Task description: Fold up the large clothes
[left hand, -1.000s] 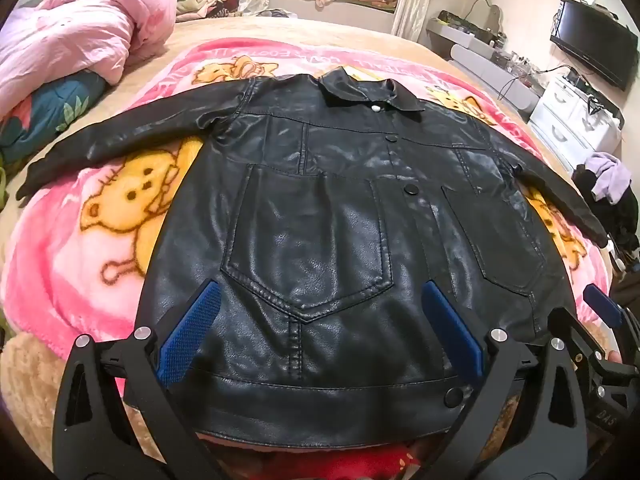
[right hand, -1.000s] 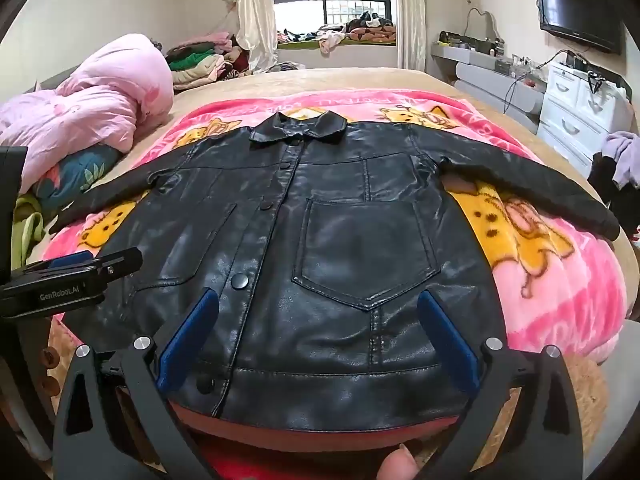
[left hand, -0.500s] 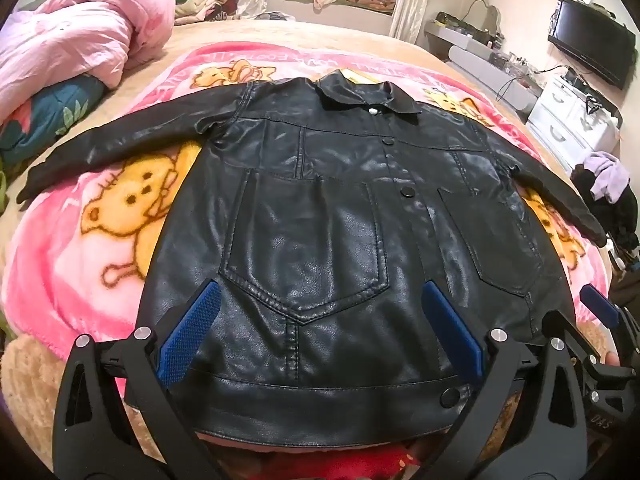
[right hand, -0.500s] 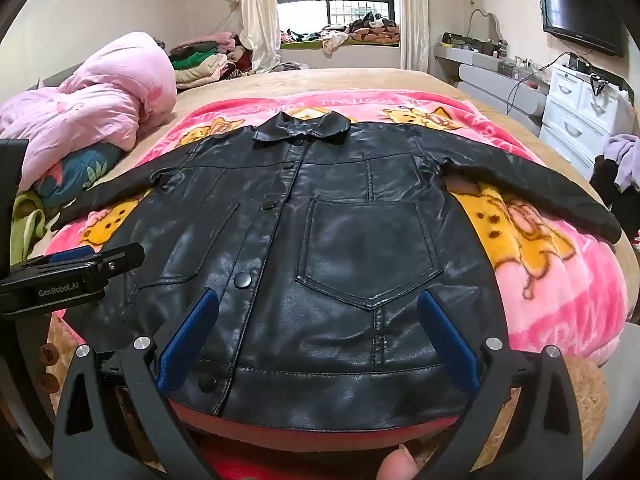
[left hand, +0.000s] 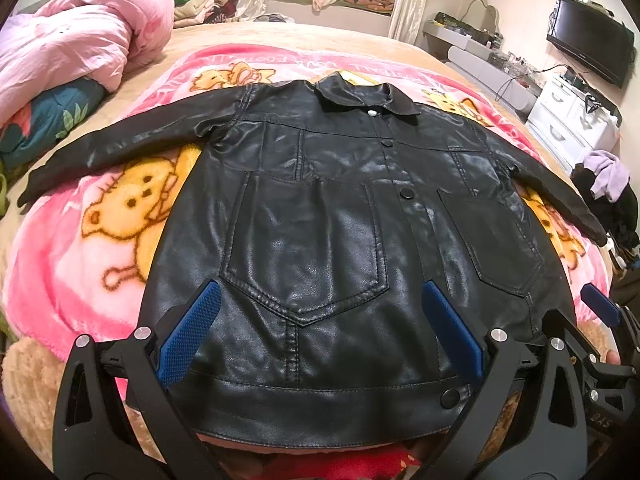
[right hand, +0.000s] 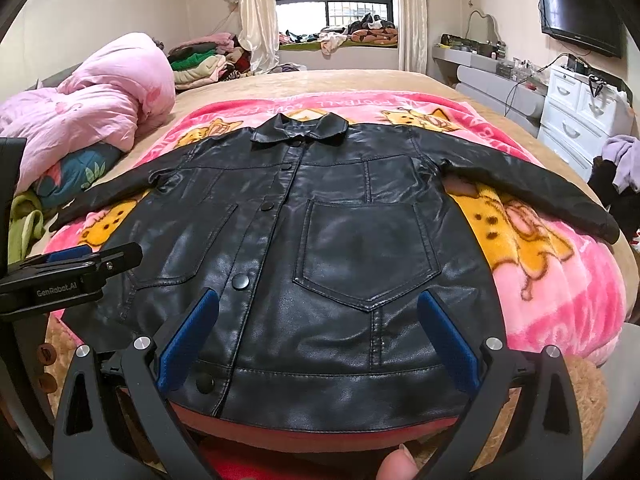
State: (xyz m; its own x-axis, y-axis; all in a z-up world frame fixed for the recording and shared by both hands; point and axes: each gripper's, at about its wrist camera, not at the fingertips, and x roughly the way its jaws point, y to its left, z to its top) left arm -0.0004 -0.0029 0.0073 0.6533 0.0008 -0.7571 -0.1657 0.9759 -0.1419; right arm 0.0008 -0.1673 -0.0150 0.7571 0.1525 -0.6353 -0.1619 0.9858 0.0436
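A black leather jacket (left hand: 320, 232) lies flat and buttoned on a pink cartoon blanket (left hand: 80, 240), collar far, hem near, both sleeves spread outward; it also shows in the right wrist view (right hand: 340, 248). My left gripper (left hand: 320, 332) is open and empty, held just above the hem on the jacket's left half. My right gripper (right hand: 318, 332) is open and empty above the hem on the right half. The right gripper's blue pad (left hand: 600, 308) shows at the left wrist view's right edge, and the left gripper (right hand: 68, 272) shows at the right wrist view's left edge.
A pink duvet (left hand: 80, 52) is heaped at the far left of the bed. A white dresser (right hand: 580, 120) and a wall TV (right hand: 580, 16) stand on the right. Clothes (left hand: 608, 184) are piled by the bed's right side.
Both grippers have drawn back and risen slightly, so the jacket sits a little farther and lower in view. The jacket has not moved.
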